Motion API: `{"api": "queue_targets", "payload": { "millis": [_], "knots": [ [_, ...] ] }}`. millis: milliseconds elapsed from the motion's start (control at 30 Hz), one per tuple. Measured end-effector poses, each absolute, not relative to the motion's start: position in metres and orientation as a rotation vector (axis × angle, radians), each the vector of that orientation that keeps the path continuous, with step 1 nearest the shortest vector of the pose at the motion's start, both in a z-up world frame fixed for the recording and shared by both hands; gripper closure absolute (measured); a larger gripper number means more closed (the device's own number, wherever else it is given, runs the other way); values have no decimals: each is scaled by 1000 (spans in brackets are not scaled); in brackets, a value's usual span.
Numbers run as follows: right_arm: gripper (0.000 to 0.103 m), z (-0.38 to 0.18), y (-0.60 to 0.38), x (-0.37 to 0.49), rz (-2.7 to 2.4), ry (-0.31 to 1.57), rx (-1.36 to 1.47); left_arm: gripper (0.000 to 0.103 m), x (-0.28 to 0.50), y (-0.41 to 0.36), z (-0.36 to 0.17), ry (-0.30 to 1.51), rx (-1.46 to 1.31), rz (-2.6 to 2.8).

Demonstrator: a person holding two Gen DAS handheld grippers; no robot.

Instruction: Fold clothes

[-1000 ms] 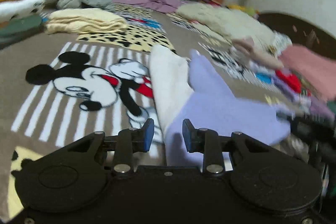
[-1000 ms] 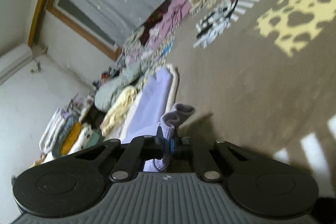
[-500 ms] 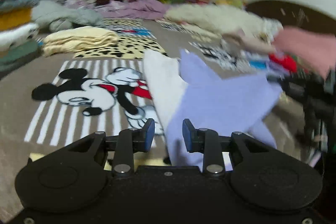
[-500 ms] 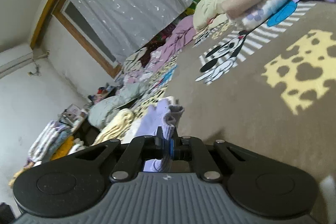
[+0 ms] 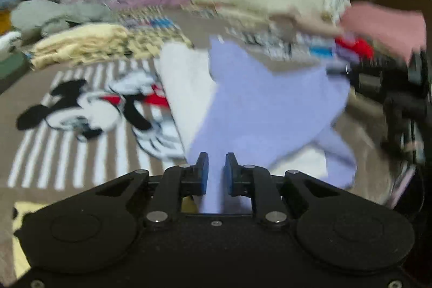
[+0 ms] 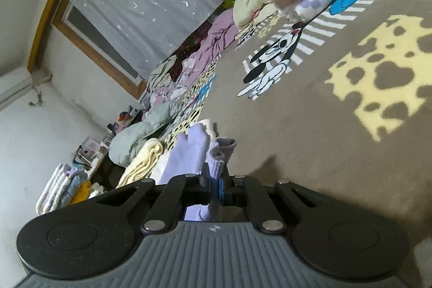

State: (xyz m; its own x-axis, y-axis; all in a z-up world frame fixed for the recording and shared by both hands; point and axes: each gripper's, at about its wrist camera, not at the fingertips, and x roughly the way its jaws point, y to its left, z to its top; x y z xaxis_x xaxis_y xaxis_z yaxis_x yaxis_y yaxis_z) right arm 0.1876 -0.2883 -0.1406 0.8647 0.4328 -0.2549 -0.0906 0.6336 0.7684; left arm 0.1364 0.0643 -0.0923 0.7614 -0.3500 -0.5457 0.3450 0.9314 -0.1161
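my left gripper (image 5: 215, 172) sits at the bottom centre of its frame, pads parted, with lavender fabric running between them; the blur hides whether they touch it, so i can't tell if it grips. the lavender garment (image 5: 270, 109) fills the middle of that frame, spread toward my right gripper (image 5: 399, 99), a dark smear at the right edge. a white cloth (image 5: 186, 88) lies under its left side on the brown cartoon-mouse blanket (image 5: 81, 109). in the right wrist frame my right gripper (image 6: 215, 186) is clamped on the garment's ribbed cuff (image 6: 220, 153), low centre. folded cream clothes (image 5: 81, 45) sit upper left.
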Motion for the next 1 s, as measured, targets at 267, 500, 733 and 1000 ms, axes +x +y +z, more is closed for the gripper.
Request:
{"api": "queue_targets", "payload": {
  "millis": [267, 500, 733, 1000],
  "knots": [
    [96, -140, -290, 188, 326, 436, 846, 92, 152, 98, -78, 511, -166, -299],
    [95, -140, -290, 193, 336, 452, 873, 54, 130, 57, -83, 476, 121, -481],
    [95, -128, -286, 195, 336, 487, 917, 54, 120, 30, -105, 458, 354, -512],
    [95, -95, -265, 198, 339, 516, 874, 55, 114, 9, -126, 444, 558, -528]
  ]
}}
